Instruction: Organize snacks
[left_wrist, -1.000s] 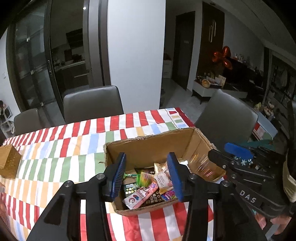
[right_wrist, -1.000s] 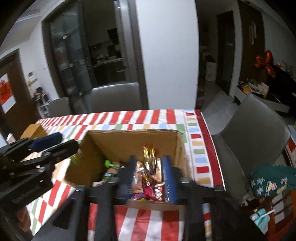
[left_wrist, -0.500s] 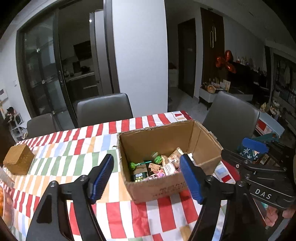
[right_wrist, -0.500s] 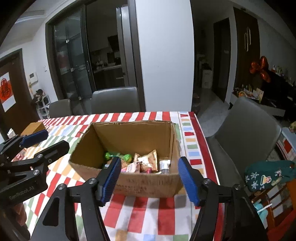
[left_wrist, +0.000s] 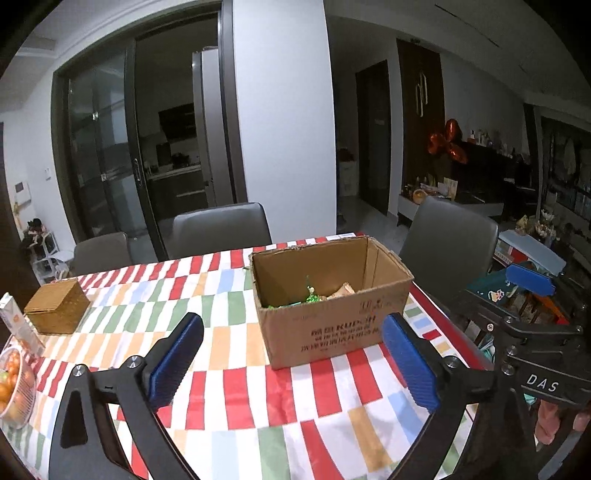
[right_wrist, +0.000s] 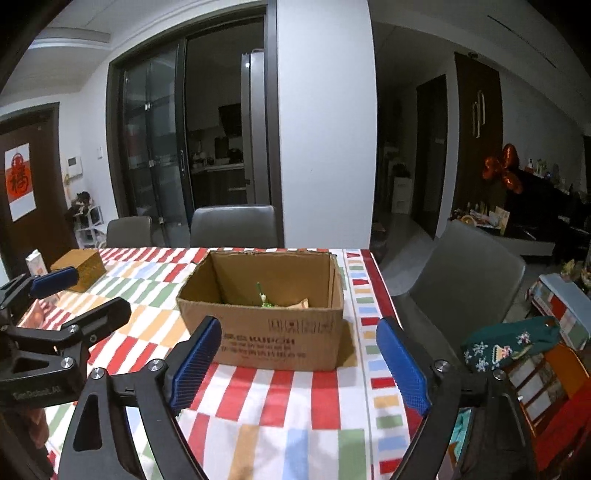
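Note:
An open cardboard box (left_wrist: 343, 325) (right_wrist: 280, 332) stands on the striped tablecloth (left_wrist: 229, 321), holding snack packets (left_wrist: 314, 297) (right_wrist: 275, 302) of which only the tops show. My left gripper (left_wrist: 291, 350) is back from the box's near side, its jaws opening wide with nothing between the blue pads (left_wrist: 177, 354). My right gripper (right_wrist: 295, 356) is likewise short of the box, jaws opening, nothing held. Each gripper shows at the edge of the other's view.
A wicker box (left_wrist: 57, 310) (right_wrist: 79, 267) and a carton (left_wrist: 16, 325) sit on the table's left, with a bowl of fruit (left_wrist: 11, 384) at the near left edge. Grey chairs (left_wrist: 221, 229) (right_wrist: 465, 280) stand behind and to the right. A green pouch (right_wrist: 506, 343) lies off the table's right.
Both grippers pulled back from inside the box toward the near edge of the table and opened wide. The snacks stayed in the box.

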